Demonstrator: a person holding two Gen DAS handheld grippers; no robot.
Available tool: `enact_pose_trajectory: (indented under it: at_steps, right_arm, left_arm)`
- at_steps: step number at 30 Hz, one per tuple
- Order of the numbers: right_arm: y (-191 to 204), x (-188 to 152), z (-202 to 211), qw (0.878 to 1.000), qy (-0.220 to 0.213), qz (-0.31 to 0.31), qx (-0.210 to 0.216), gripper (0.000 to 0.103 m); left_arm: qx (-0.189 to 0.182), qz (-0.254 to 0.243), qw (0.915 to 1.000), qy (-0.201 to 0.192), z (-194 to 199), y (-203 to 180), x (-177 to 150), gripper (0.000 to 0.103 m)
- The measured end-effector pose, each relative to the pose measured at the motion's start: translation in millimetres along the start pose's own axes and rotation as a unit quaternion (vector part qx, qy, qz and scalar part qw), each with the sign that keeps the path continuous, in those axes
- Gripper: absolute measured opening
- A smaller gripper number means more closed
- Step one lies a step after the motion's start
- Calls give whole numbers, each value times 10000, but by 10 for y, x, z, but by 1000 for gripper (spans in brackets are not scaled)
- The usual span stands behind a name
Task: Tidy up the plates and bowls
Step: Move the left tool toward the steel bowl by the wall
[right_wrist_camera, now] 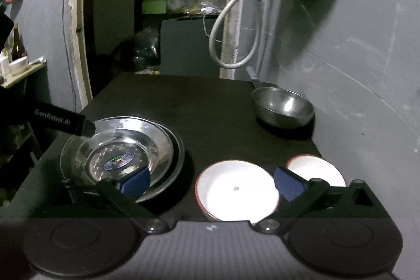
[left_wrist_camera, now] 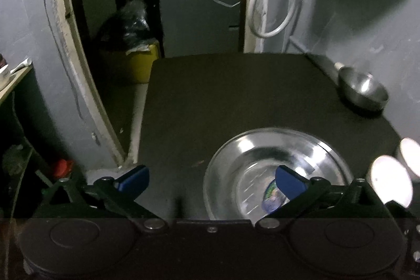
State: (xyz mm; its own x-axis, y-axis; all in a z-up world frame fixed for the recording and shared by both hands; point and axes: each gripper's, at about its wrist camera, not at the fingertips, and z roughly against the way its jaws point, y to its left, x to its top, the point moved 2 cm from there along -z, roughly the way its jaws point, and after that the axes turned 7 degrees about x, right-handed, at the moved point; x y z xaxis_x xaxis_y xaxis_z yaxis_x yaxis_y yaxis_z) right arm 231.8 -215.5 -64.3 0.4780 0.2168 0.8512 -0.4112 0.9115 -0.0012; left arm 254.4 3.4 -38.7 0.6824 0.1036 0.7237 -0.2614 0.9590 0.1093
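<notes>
A stack of steel plates [left_wrist_camera: 278, 164] with a sticker in the middle sits on the dark table [left_wrist_camera: 210, 101]; it also shows in the right wrist view [right_wrist_camera: 123, 154]. My left gripper [left_wrist_camera: 211, 181] is open, its right finger over the plates' near side. My right gripper [right_wrist_camera: 211, 181] is open above a white bowl with a red rim [right_wrist_camera: 236, 189]; a second white bowl [right_wrist_camera: 317, 169] sits just right of it. A steel bowl [right_wrist_camera: 283, 106] stands at the table's far right; it also shows in the left wrist view [left_wrist_camera: 363, 92]. The left gripper's body [right_wrist_camera: 63, 120] reaches in over the plates.
A grey wall [right_wrist_camera: 367, 70] runs along the table's right side. A white cable [right_wrist_camera: 231, 43] hangs by the door frame behind the table. A yellow bin [left_wrist_camera: 141, 62] with a black bag stands on the floor beyond the left edge.
</notes>
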Motion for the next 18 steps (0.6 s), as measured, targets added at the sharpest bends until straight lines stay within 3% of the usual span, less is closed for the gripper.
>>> enact_pose_trajectory:
  at_steps: [8,14,18]
  right_arm:
    - [-353,0,2,9973,165,-699,119,103]
    - [-493,-84,-24,9971,179,-729,115,103]
    - [-610,52,-149,9987,-7,-516,35,103]
  left_arm:
    - [-221,-223,9995,-72,10,-362,188,102]
    - [-368,-216,9989,184,-111,-591,181,102]
    - [-372,-341,9984,249,-246,-723,302,102]
